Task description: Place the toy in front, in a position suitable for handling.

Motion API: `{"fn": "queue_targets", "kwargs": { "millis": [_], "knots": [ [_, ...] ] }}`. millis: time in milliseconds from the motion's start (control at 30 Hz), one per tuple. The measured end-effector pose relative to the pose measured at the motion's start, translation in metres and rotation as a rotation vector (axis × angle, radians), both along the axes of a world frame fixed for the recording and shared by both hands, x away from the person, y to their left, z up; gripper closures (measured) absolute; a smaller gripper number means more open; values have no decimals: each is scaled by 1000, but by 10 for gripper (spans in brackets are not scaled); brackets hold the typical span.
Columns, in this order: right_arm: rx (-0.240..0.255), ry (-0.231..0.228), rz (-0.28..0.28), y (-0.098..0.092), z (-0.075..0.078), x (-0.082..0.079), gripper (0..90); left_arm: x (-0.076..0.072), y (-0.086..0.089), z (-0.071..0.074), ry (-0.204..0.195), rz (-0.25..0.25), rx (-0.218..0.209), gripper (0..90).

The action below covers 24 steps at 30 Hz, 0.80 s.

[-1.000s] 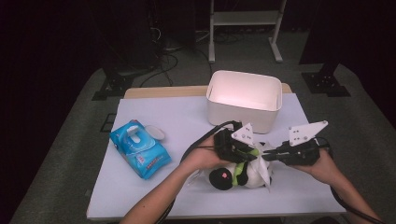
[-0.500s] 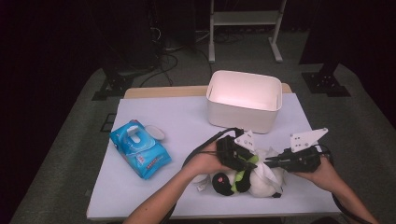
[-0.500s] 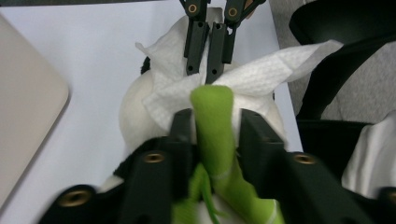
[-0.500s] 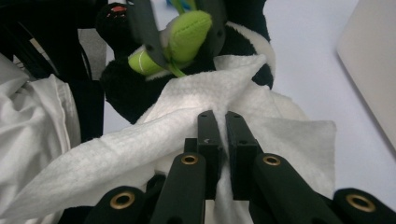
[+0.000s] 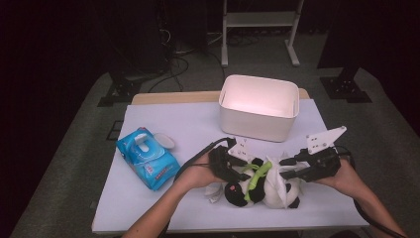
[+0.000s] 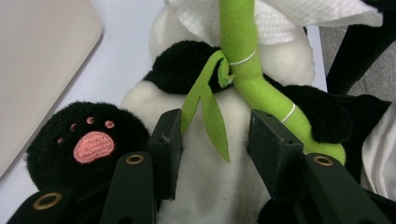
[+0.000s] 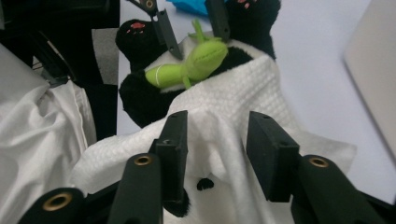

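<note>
Left gripper (image 5: 243, 167): jaws parted, just been opening, standing either side of the plush panda's (image 5: 262, 186) white belly. In the left gripper view a leaf of the green bamboo stalk (image 6: 252, 79) hangs between the jaws; the pads look clear of fur, so released, not clamped. Judged: set there to steady the toy or re-grip it low on the body.

Right gripper (image 5: 292, 167): jaws also apart, just been opening. White paper towel (image 7: 224, 126) lies draped between and beyond them over the panda's head end; pads appear off the towel. Reads as let go, the towel left resting on the toy.

Just beyond the left gripper: the panda lies on its back on the white surface (image 5: 163, 213), a black paw with pink pad (image 6: 91, 144) to the jaws' left, the bamboo stalk running away across the chest toward the towel. The two grippers face one another over the toy, left at the feet, right at the head, which suits a wiping or covering job with one side holding.

Beside the right gripper, near side: crumpled white cloth (image 7: 37, 140), purpose unclear.

Farther from the left gripper, off to its outer side: blue wet-wipe pack (image 5: 147, 157), lid flipped open, likely the towel's source.

Beyond both grippers: white bin (image 5: 259, 106), open, nothing visible inside.
</note>
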State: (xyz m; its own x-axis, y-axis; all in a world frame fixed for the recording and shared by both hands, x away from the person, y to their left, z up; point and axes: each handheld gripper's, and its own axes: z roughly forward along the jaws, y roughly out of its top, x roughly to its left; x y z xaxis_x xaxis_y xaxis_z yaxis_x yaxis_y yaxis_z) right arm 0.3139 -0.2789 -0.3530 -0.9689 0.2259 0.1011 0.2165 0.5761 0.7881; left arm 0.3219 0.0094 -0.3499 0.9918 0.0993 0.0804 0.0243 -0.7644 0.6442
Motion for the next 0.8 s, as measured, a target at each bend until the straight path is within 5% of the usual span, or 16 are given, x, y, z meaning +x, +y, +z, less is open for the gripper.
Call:
{"fn": "queue_targets", "kwargs": {
  "millis": [200, 333, 467, 600, 800],
  "knots": [
    [-30, 15, -43, -2, 5, 3, 461, -2, -2, -3, -8, -8, 15, 565],
    [-29, 69, -47, 3, -1, 9, 421, -4, -2, -3, -8, -18, 13, 568],
    [-36, 97, -29, 21, -10, 16, 541, -5, -1, -6, -8, -17, 17, 567],
    [-44, 27, 8, 32, -6, 15, 782, -6, -1, -7, -18, -17, 26, 571],
    [-77, -14, 2, 21, -3, 9, 823, -8, -3, -8, -32, -10, 32, 578]
  ]
}}
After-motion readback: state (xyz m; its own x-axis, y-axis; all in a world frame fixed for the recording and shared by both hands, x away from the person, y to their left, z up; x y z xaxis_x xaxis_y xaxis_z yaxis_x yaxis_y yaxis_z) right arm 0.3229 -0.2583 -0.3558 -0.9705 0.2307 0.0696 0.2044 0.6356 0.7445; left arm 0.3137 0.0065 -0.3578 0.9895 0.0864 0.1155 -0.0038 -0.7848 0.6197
